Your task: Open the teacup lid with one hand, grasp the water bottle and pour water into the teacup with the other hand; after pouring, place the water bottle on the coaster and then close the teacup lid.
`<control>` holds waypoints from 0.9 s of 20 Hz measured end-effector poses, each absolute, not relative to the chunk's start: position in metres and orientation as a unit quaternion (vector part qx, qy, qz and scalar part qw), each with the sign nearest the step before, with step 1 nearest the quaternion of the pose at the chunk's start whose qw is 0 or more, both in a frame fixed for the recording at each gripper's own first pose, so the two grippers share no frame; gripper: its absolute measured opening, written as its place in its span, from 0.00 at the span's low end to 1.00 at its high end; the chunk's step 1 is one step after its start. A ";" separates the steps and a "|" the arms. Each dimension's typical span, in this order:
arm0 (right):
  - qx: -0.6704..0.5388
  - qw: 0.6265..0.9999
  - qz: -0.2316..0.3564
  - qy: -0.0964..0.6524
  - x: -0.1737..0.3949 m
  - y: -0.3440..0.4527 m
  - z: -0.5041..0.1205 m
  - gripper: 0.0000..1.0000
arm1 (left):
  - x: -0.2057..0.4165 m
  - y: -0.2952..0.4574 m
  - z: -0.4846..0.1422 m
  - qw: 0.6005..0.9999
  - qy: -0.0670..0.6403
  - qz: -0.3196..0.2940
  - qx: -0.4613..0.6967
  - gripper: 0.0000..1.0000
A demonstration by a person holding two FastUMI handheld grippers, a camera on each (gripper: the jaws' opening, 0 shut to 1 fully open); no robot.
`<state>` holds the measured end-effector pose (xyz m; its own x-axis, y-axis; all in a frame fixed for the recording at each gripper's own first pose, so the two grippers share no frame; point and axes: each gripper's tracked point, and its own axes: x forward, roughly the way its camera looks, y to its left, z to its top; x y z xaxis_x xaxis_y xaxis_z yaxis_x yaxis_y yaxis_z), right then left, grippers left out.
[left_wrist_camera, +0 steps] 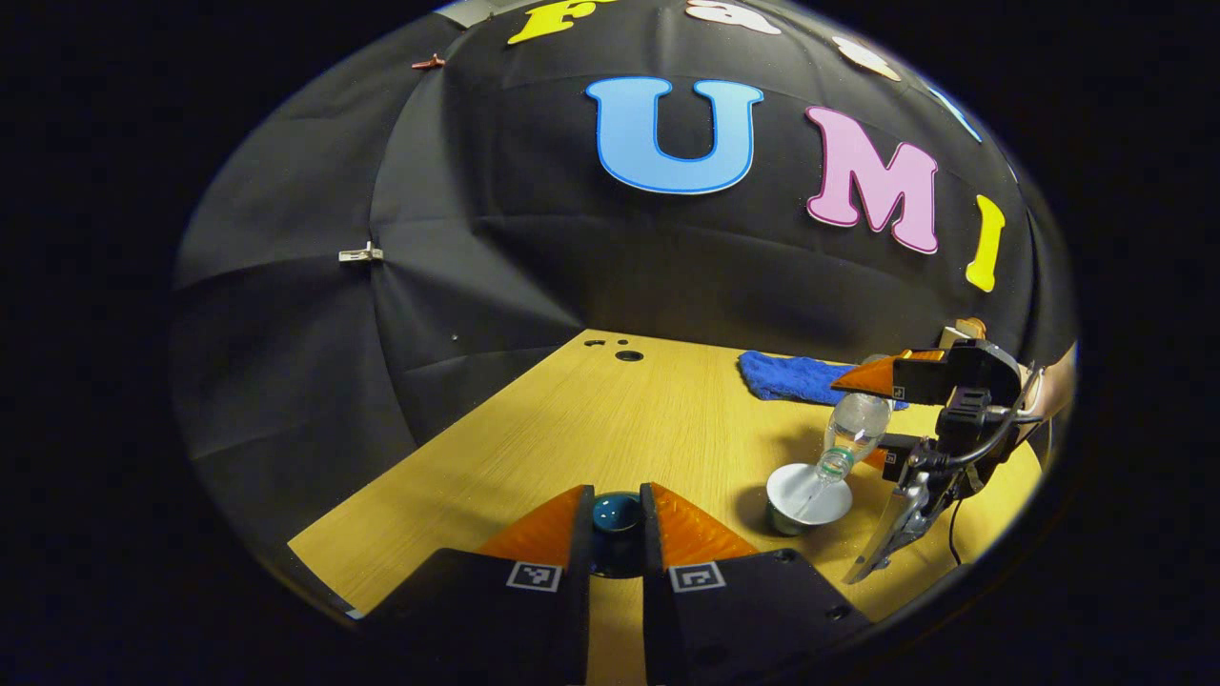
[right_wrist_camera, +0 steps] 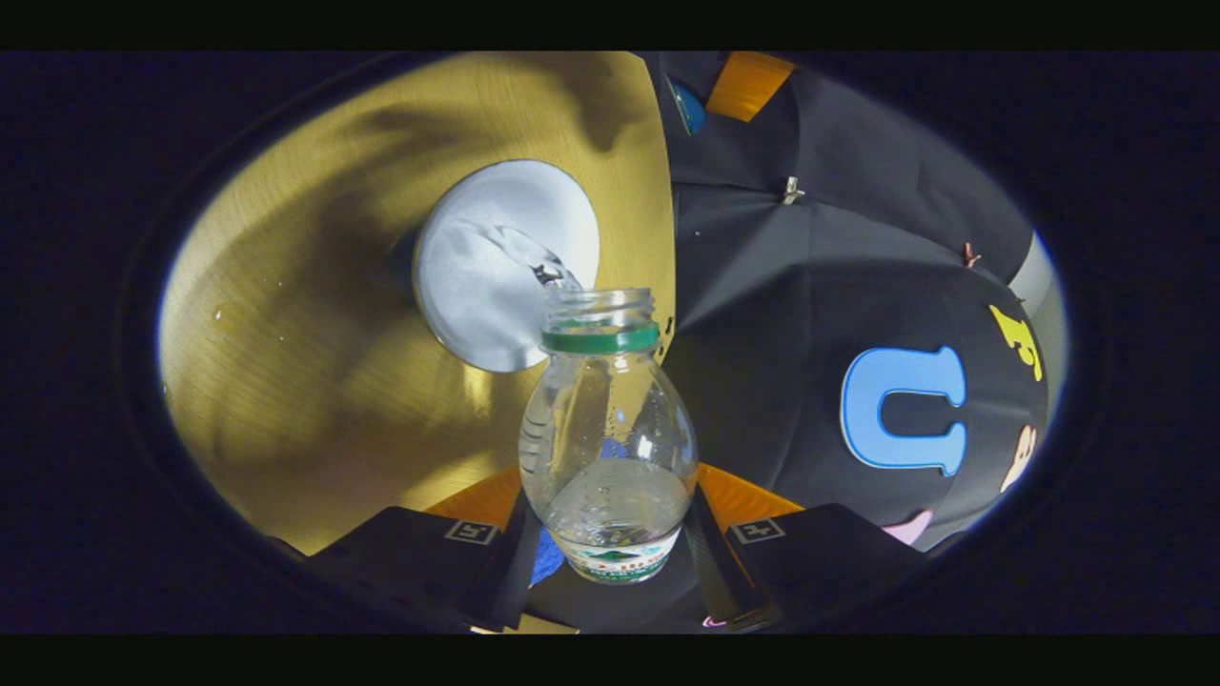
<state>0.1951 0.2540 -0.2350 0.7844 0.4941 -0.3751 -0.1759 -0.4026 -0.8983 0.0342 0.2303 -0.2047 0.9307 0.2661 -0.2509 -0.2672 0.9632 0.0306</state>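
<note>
I'm pouring: right tool (right_wrist_camera: 610, 534) grips the water bottle (right_wrist_camera: 607, 448) tipped over the teacup (right_wrist_camera: 496, 276), left tool (left_wrist_camera: 617, 534) clamps the lid (left_wrist_camera: 617, 519). Next I must upright the bottle and find the coaster.

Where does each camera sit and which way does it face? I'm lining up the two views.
Left gripper view: rides the left gripper, facing along the wooden table; its fingers pinch the dark round teacup lid.
Right gripper view: rides the right gripper, looking down its tilted clear plastic water bottle.
Shared: the white-lined teacup, bottle and right gripper.

blue cloth (left_wrist_camera: 796, 376), wooden table (left_wrist_camera: 572, 429)
</note>
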 end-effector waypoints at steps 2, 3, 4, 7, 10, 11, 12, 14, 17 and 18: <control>-0.780 0.532 0.312 -0.105 0.194 0.256 -0.234 0.72 | 0.032 0.233 -0.205 0.982 0.126 0.139 0.001 0.27; -0.781 0.530 0.312 -0.106 0.194 0.256 -0.234 0.72 | 0.031 0.233 -0.204 0.982 0.127 0.139 0.002 0.27; -0.783 0.527 0.314 -0.108 0.195 0.258 -0.233 0.72 | 0.031 0.234 -0.206 0.982 0.128 0.140 0.002 0.30; -0.783 0.524 0.317 -0.107 0.195 0.258 -0.233 0.72 | 0.029 0.233 -0.206 0.982 0.128 0.139 0.000 0.27; -0.791 0.514 0.314 -0.111 0.195 0.260 -0.231 0.72 | 0.028 0.233 -0.204 0.982 0.127 0.140 0.002 0.27; -0.793 0.511 0.312 -0.111 0.197 0.260 -0.230 0.72 | 0.028 0.235 -0.203 0.982 0.126 0.143 0.004 0.27; -0.796 0.508 0.309 -0.110 0.198 0.258 -0.228 0.72 | 0.027 0.236 -0.202 0.982 0.125 0.144 0.005 0.27; -0.801 0.504 0.306 -0.108 0.200 0.258 -0.228 0.72 | 0.025 0.236 -0.203 0.981 0.126 0.146 0.005 0.27; -0.806 0.495 0.304 -0.110 0.201 0.258 -0.226 0.72 | 0.023 0.239 -0.203 0.981 0.125 0.148 0.006 0.30; -0.808 0.493 0.303 -0.113 0.202 0.259 -0.225 0.72 | 0.022 0.240 -0.202 0.981 0.126 0.149 0.006 0.27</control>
